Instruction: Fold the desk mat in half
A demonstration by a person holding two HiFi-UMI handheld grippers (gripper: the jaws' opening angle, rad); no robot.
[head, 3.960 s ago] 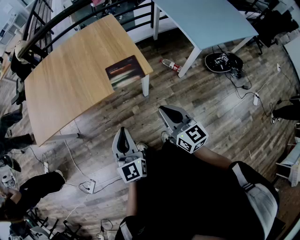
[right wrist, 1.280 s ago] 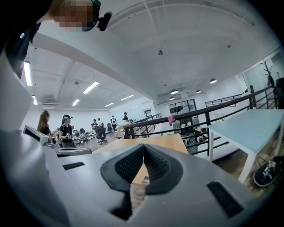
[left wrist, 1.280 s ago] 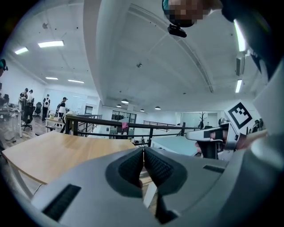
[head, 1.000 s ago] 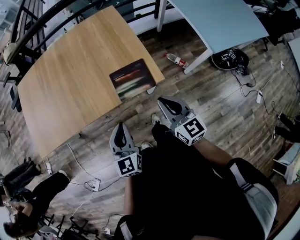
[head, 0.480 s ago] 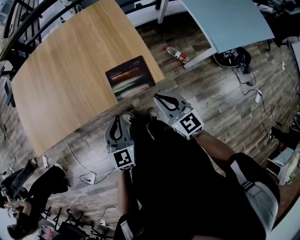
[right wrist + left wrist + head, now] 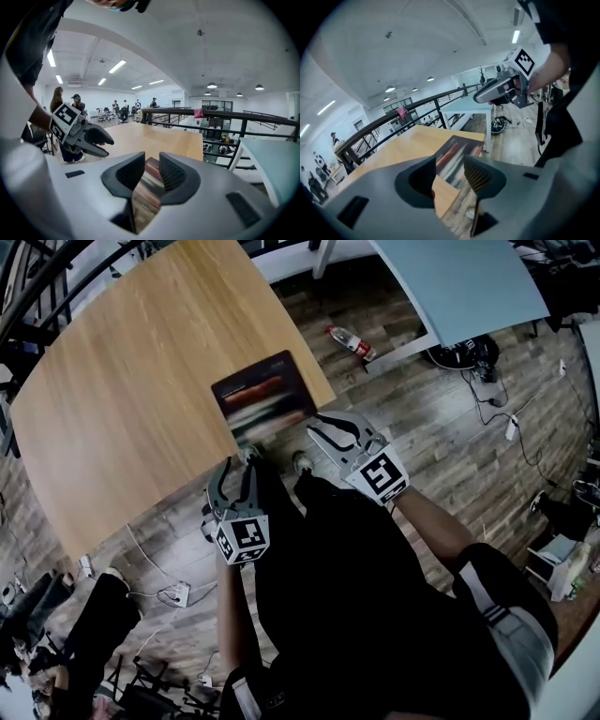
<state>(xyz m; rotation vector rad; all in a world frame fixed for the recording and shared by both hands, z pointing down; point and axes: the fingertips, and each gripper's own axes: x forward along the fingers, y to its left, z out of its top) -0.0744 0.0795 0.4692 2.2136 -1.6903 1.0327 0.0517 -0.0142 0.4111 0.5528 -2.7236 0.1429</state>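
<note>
Right now the desk mat (image 6: 265,397) lies flat and unfolded at the near right corner of the wooden table (image 6: 131,381), the corner closest to you. Its near edge runs close along the table's near edge, and its right edge sits just inside the table's right edge. The far and left sides of the tabletop are bare wood, so there is open surface beyond the mat.

Your left gripper (image 6: 237,470) hangs just short of the mat's near edge, over the line where table meets floor. Its jaws are opening with nothing between them (the mat shows past them, not in them). Your right gripper (image 6: 323,430) sits near the mat's near right corner, off the table's edge. Its jaws are opening too, narrower than the left's, and empty.

To your right the plank floor (image 6: 441,446) is open. A bottle (image 6: 350,343) lies there between the wooden table and a pale blue table (image 6: 459,277). A dark railing (image 6: 56,287) curves behind the far edge.
</note>
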